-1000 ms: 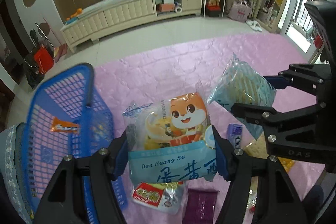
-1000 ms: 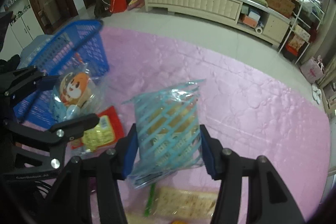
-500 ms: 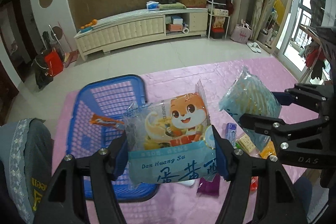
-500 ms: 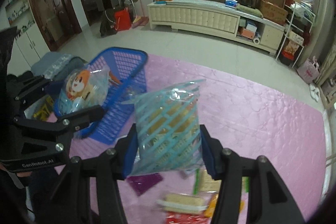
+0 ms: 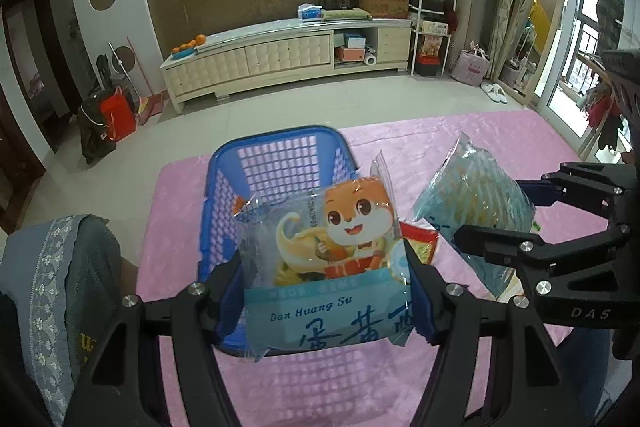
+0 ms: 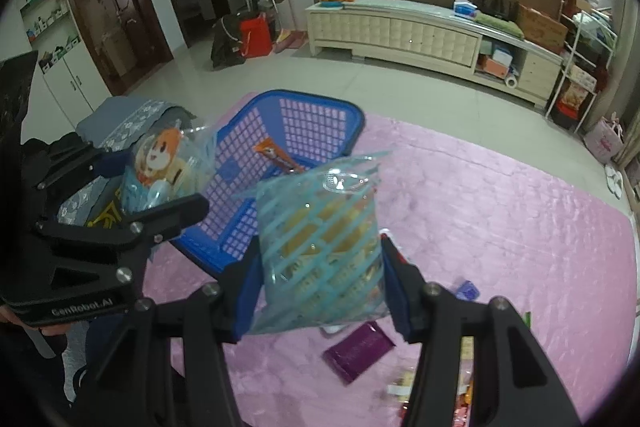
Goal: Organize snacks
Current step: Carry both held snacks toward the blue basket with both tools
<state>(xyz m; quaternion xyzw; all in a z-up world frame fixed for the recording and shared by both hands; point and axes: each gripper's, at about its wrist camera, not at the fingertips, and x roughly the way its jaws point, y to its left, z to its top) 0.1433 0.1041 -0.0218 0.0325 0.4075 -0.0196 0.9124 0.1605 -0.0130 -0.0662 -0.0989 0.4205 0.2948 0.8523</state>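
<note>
My left gripper [image 5: 326, 301] is shut on a snack bag with an orange fox [image 5: 328, 259], held in the air over the blue basket [image 5: 224, 195]. My right gripper [image 6: 320, 279] is shut on a teal-striped snack bag [image 6: 320, 231], held up just right of the basket [image 6: 320, 123]. An orange snack packet [image 6: 276, 155] lies inside the basket. The right gripper with the striped bag [image 5: 472, 211] shows at the right of the left wrist view; the left gripper with the fox bag [image 6: 160, 167] shows at the left of the right wrist view.
A pink mat [image 6: 500, 211] covers the floor under the basket. Loose snacks lie on it: a purple packet [image 6: 358, 351], a small blue one [image 6: 466, 291], a red one [image 5: 420, 241]. A grey cloth-covered seat [image 5: 60, 267] stands left of the basket. A long cabinet [image 5: 280, 59] lines the far wall.
Both grippers have risen and swung left with their bags. The basket has come from the far left to under the fox bag, and the loose snacks have dropped low in view.
</note>
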